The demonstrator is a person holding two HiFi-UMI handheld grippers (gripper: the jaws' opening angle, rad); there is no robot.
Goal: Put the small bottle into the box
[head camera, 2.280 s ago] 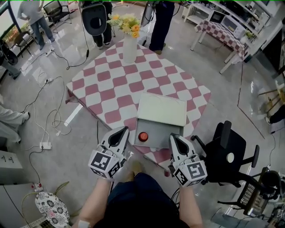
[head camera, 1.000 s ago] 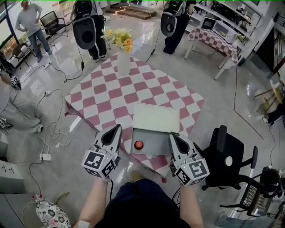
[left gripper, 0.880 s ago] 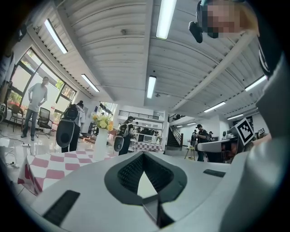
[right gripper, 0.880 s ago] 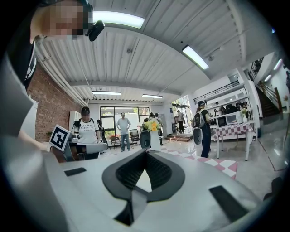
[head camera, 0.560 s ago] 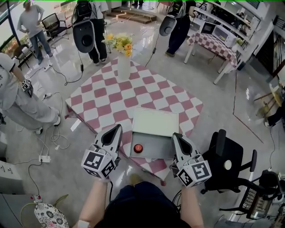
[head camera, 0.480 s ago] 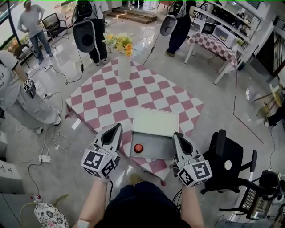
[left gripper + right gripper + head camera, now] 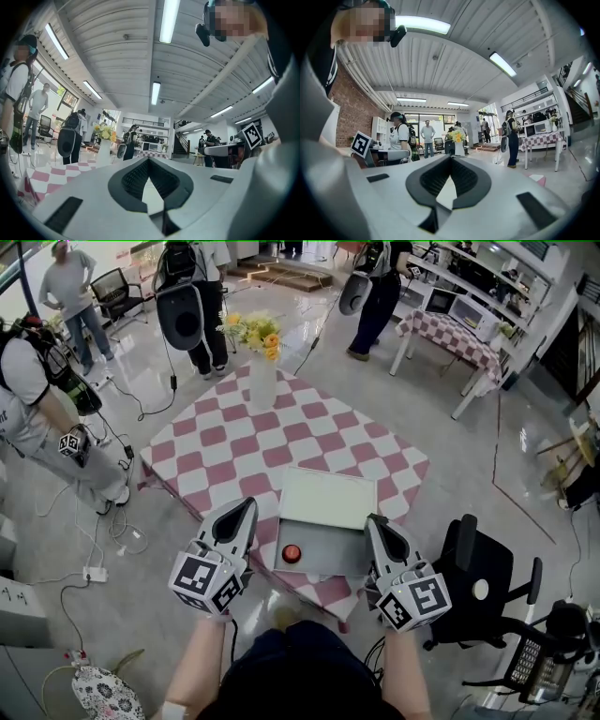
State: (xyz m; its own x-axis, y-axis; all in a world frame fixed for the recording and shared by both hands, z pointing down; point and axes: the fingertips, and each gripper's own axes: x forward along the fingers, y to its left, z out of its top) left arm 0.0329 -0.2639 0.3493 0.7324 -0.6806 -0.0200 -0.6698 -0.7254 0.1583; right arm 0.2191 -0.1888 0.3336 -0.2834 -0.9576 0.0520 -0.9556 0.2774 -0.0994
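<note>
The small bottle [image 7: 292,553], seen by its red cap, stands inside the open grey box [image 7: 330,547] at its left side. The box's lid [image 7: 327,498] is tipped up behind it. The box rests on the near corner of the pink-and-white checked table [image 7: 234,442]. My left gripper [image 7: 246,506] hovers just left of the box, shut and empty. On the box's right side my right gripper [image 7: 375,520] is likewise shut and holds nothing. In the left gripper view the left gripper [image 7: 149,160] has its pads together, and so does the right gripper [image 7: 450,158] in its own view.
A white vase of yellow flowers [image 7: 263,371] stands at the table's far side. A black office chair [image 7: 480,568] is close on the right. Several people stand around, one with a backpack [image 7: 42,409] at the left. Cables lie on the floor [image 7: 103,521].
Both grippers stay beside the box, shut; the right one has edged slightly right. The bottle has not moved. A person has walked into view at the left.
</note>
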